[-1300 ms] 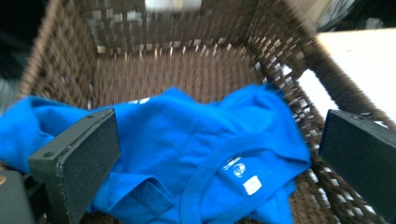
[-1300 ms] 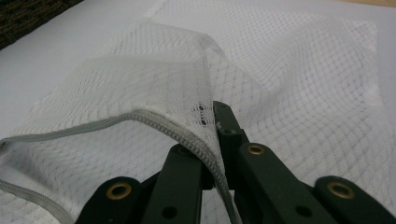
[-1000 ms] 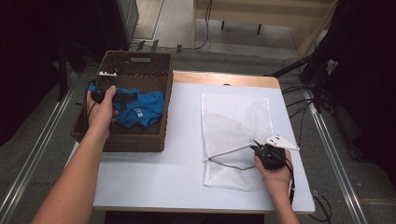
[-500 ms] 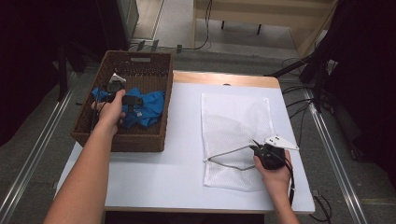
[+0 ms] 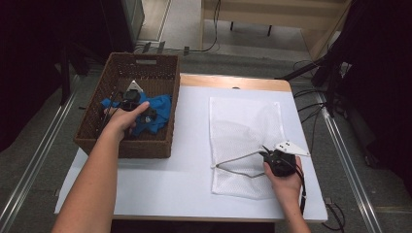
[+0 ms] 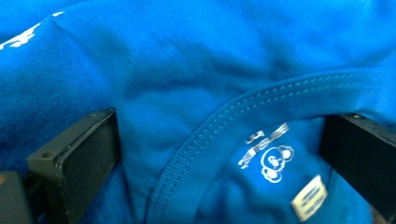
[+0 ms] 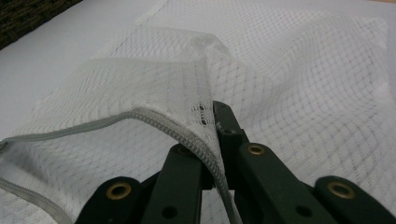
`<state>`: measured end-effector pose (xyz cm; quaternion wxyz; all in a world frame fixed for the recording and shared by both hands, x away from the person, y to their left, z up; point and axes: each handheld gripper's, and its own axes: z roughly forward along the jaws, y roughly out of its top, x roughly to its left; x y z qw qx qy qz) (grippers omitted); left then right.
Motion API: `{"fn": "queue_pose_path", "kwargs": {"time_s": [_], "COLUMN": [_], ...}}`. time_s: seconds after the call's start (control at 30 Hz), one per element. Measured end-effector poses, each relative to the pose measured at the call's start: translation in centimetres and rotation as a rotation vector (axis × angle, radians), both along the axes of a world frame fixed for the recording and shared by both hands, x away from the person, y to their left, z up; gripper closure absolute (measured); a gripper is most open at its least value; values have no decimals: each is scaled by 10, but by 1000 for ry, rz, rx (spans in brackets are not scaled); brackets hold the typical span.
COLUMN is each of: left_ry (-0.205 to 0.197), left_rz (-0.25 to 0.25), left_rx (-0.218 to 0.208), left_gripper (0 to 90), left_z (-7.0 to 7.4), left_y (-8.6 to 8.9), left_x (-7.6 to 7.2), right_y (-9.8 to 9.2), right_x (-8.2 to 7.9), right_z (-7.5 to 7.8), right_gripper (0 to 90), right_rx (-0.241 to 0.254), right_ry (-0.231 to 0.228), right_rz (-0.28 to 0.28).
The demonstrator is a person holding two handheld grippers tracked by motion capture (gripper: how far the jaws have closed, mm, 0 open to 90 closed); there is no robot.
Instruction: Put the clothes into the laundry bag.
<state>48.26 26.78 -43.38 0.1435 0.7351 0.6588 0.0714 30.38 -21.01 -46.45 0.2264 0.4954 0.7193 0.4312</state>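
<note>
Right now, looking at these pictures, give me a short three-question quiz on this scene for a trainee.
1. True or false: the right gripper is shut on the zipper edge of the mesh laundry bag.
2. Where does the blue shirt lie? A) on the table B) in the wicker basket C) inside the bag
3. Short answer: how do the left gripper's jaws stand around the shirt's collar?

Key:
1. True; it holds the bag's mouth lifted.
2. B
3. Open, one on each side of the collar, pressed into the cloth but not yet closed.
</note>
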Motion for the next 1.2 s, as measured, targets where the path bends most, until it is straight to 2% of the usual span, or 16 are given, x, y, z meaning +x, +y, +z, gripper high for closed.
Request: {"fn": "queue_pose_path", "kwargs": {"time_s": [0.17, 0.3, 0.4, 0.47, 0.53, 0.57, 0.63, 0.67, 0.7, 0.73, 0.77, 0.87, 0.93, 1.0, 1.07, 1.2], "left_ry": [5, 9, -20, -46, -47, -48, -22, -39, -55, -74, -110, -183, -198, -189, -172, -153], "left_rz": [-97, -97, -97, -73, -100, -120, -166, -201, -230, -227, -196, -19, 26, 16, 21, 98], "left_rx": [112, 125, 91, 86, 72, 44, -222, -333, -412, -434, -409, -165, -72, -2, 8, -33], "left_gripper": [0, 76, 291, 623, 735, 755, 772, 775, 775, 774, 770, 751, 729, 613, 392, 13], "left_z": [-4, 2, 8, 12, 14, 15, 18, 20, 23, 25, 28, 28, 26, 24, 21, 23], "left_y": [-10, -7, -4, -2, -4, -5, -3, -4, -5, -5, -4, 8, 11, 8, 4, 10], "left_x": [-3, -3, -5, -6, -6, -6, -6, -7, -7, -7, -7, -5, -5, -5, -2, 2], "right_y": [0, 1, 1, 1, 1, 1, 1, 0, 0, 0, 0, 1, 0, -1, -2, -2], "right_x": [-1, -1, -1, 0, 0, -1, 0, 0, 0, 0, 0, 0, -1, -1, -1, -1], "right_z": [-1, -1, 0, 0, -1, 0, 0, 0, 0, 0, -1, -1, 0, 0, -1, -2], "right_gripper": [900, 900, 900, 900, 900, 900, 900, 900, 900, 900, 900, 900, 900, 900, 900, 900], "right_rx": [-2, -4, -4, -4, -5, -5, -5, -5, -5, -7, -7, -9, -10, -8, -11, -10], "right_ry": [1, -2, -5, -2, -2, -2, -9, -8, -8, -7, -6, -9, -11, -11, -9, -6], "right_rz": [-4, -3, -4, -5, -5, -5, -3, -5, -6, -6, -4, -4, -5, -8, -6, -5]}}
